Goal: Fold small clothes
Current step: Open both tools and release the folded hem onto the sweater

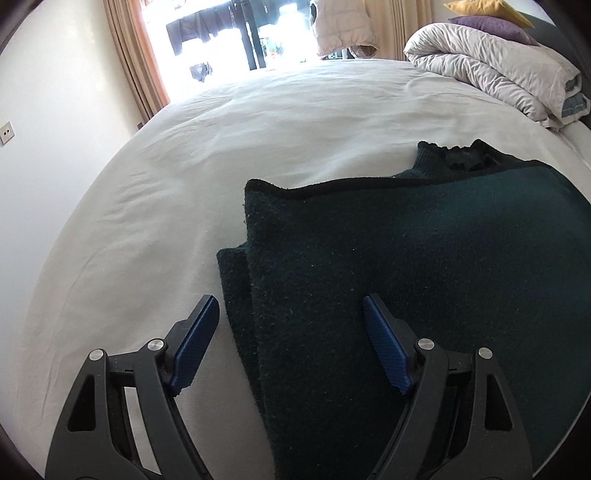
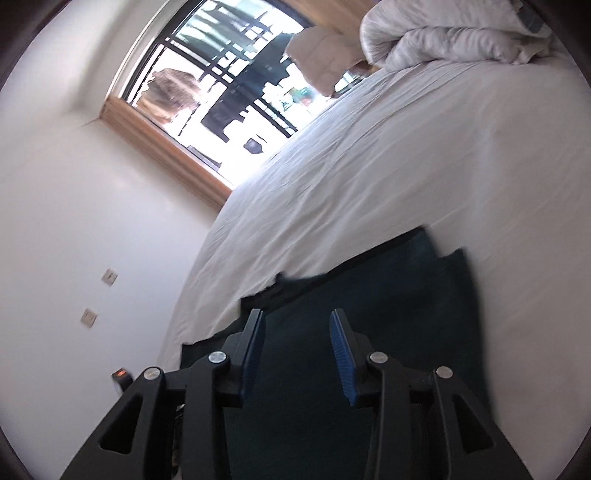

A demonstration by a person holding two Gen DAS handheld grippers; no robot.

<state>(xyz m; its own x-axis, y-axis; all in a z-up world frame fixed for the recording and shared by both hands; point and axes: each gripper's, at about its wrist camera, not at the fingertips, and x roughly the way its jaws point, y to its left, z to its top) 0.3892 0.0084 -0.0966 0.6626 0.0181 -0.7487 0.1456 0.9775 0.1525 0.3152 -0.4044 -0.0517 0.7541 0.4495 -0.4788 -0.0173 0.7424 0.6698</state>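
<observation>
Bedroom, daylight: a bed with a white sheet [image 1: 229, 155] fills most of both views, a bright window [image 2: 229, 99] with dark bars and a wooden frame stands beyond it, a rolled grey-white duvet [image 1: 491, 66] lies at the far corner with a purple cushion [image 1: 491, 26] and a yellow cushion [image 1: 487, 7] behind it, and a pale padded jacket [image 1: 343, 29] hangs near the glass. Item in hand: one dark green knitted garment [image 1: 406, 258], lying flat on the near part of the sheet, already doubled over itself (at least two layers show stepped at its left edge, and a ribbed collar peeps out at the far side). Left gripper [image 1: 291, 317]: jaws spread wide, straddling the garment's left edge, one pad over bare sheet and the other over the knit, nothing pinched. Right gripper [image 2: 297, 332]: jaws parted to a moderate gap above the cloth, holding nothing as far as I can see (that view is tilted and blurred). Progress, as I judge it: the first folds are made, the bundle is roughly rectangular, and a last fold or a tidy-up of the edges seems to remain; no other clothes are seen on the bed. Writing: none legible; no brand or label shows on the garment, and the wall sockets [image 2: 99, 295] carry no readable marks.
</observation>
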